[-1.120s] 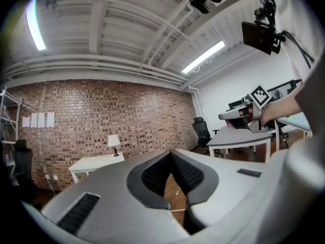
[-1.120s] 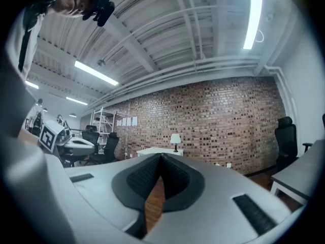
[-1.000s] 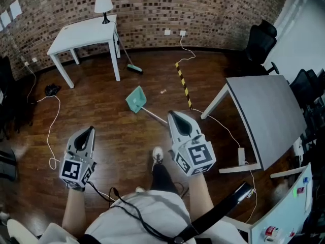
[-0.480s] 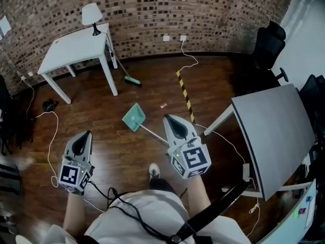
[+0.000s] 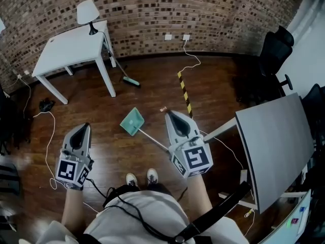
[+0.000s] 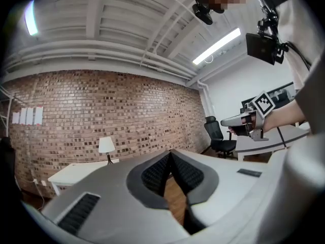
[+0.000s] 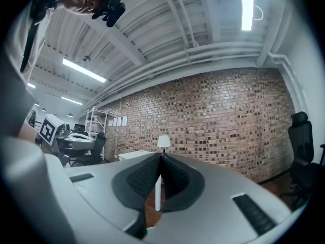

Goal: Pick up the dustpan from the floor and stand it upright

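1. Right tool point(image 5: 171, 115): jaws closed tip to tip with nothing between them. It is held level and points away from the person, toward the brick wall.
2. Left tool point(image 5: 84, 128): likewise closed and empty, level, roughly parallel to the right one.
3. Dustpan point(image 5: 132, 121): lies flat on the wooden floor point(image 5: 152, 80). In the head view it sits between the two tools and well below both. Its teal pan is toward the left. Its pale handle point(image 5: 152, 138) runs diagonally back and to the right, passing out of sight beneath the right tool.
4. Reading: the handle end lies nearer the right tool, so that hand appears better placed. The tool must first open and descend to the floor.
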`<state>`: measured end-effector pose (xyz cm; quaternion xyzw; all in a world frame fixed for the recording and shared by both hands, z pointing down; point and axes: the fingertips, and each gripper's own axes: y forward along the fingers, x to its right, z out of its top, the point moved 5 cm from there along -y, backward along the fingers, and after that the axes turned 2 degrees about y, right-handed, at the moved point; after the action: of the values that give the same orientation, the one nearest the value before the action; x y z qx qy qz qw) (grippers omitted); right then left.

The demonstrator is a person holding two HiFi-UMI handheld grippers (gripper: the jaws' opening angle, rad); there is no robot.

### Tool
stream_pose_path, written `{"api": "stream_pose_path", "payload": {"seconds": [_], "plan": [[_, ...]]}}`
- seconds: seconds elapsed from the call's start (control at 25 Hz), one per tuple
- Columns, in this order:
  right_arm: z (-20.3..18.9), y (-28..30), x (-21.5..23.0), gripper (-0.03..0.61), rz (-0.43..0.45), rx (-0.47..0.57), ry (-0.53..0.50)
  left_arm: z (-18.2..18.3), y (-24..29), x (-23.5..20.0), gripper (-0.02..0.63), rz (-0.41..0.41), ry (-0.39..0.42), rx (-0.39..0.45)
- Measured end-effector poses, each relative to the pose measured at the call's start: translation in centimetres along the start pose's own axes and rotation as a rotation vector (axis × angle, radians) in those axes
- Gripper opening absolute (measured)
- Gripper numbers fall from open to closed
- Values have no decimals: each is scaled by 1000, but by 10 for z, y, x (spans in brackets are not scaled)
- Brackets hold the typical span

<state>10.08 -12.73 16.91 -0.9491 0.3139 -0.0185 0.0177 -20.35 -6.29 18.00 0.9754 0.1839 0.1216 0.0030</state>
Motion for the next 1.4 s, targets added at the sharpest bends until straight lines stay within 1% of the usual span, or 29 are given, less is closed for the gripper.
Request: {"api": "stream_pose_path", "payload": {"seconds": [0.24,0.36,0.48,0.56,0.68,0.76,0.92,1.04,1.12,1.24,1.4], "plan": [[0,13,6,-3,-63,-3,1,-4,26,-24,5,-40,-3,5],[3,14,8,-3,-87,-3,-3,-6,31,-31,5,-52,-10,6],[0,13,10,-3,-110,-3,-3,-10,35,-34,5,-83,-16,5],[-9,10,13,-3,-120,-18,-8,-15,41,-32,5,-122,-25,-4],[-30,7,20,-3,-139,-56,-15,-27,58,-28,5,-210,-28,-14],[-50,0,26,-3,-171,-85,-12,-40,71,-20,5,-267,-36,-26],[-104,-30,54,-3,-304,-171,-5,-86,108,18,5,-383,-67,-83],[-144,-62,79,-3,-358,-218,14,-121,132,60,5,-464,-79,-129],[-169,-84,98,-3,-386,-236,30,-140,152,86,5,-497,-76,-149],[-209,-106,125,-3,-447,-257,62,-168,189,122,-2,-527,-99,-165],[-275,-124,157,12,-499,-297,96,-210,231,177,-2,-589,-90,-175]]}}
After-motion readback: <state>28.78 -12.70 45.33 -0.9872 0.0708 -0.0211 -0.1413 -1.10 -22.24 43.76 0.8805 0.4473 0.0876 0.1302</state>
